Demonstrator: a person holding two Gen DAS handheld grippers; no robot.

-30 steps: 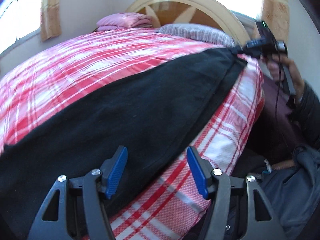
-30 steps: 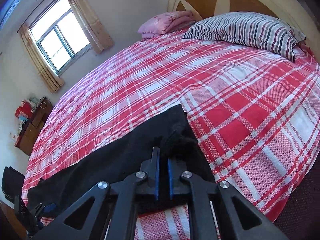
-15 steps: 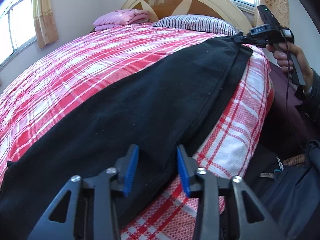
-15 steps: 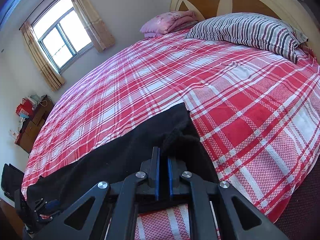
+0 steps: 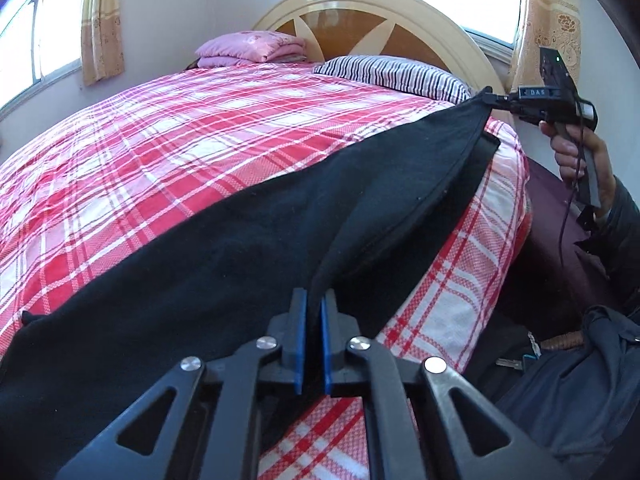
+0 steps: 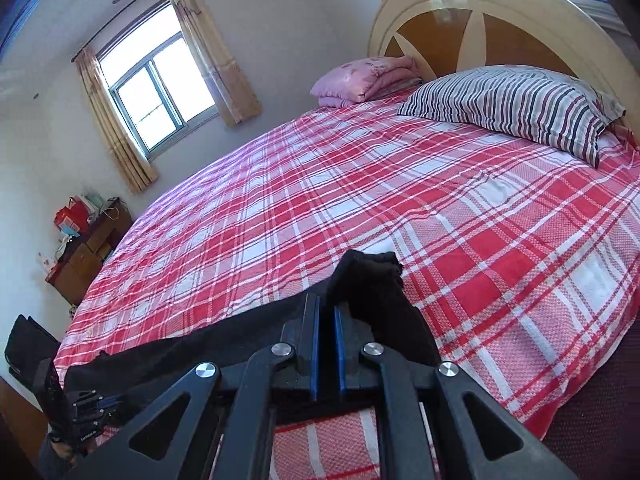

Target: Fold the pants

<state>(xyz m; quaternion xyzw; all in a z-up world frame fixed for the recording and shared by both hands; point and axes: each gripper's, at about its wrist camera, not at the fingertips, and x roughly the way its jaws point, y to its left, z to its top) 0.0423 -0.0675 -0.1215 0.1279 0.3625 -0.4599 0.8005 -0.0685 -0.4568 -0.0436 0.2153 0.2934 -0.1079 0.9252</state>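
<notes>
We read only one bit of writing: white letters on the side of the right gripper's (image 5: 490, 100) body as the left wrist view shows it, looking like "DAS" (the first letter is blurred, so we cannot be sure).

The black pants (image 5: 224, 248) lie along the near edge of the bed (image 5: 168, 132), on its red and white plaid cover, stretched between our two tools. Our left gripper (image 5: 313, 312) has its blue-padded jaws clamped on a raised fold of the pants, which rises from the pads toward 1 o'clock. In that view the right gripper sits at 2 o'clock, pinching the far corner of the cloth and holding it taut just off the cover, with our right hand (image 5: 576, 156) on its handle.

The right wrist view shows our right gripper (image 6: 326, 320) with jaws together on a bunched end of the pants (image 6: 372, 292). Only this view takes in a side window (image 6: 156, 80) with tan curtains, a wooden cabinet (image 6: 86, 256) at 9 o'clock with red bags on top, and the left gripper (image 6: 84, 404) small at 8 o'clock. Only the left wrist view shows dark clothing and a key beside the bed at 4 o'clock. Both views show the striped pillow (image 6: 512, 108), the folded pink blanket (image 6: 360, 80) and the arched headboard (image 6: 500, 16).
</notes>
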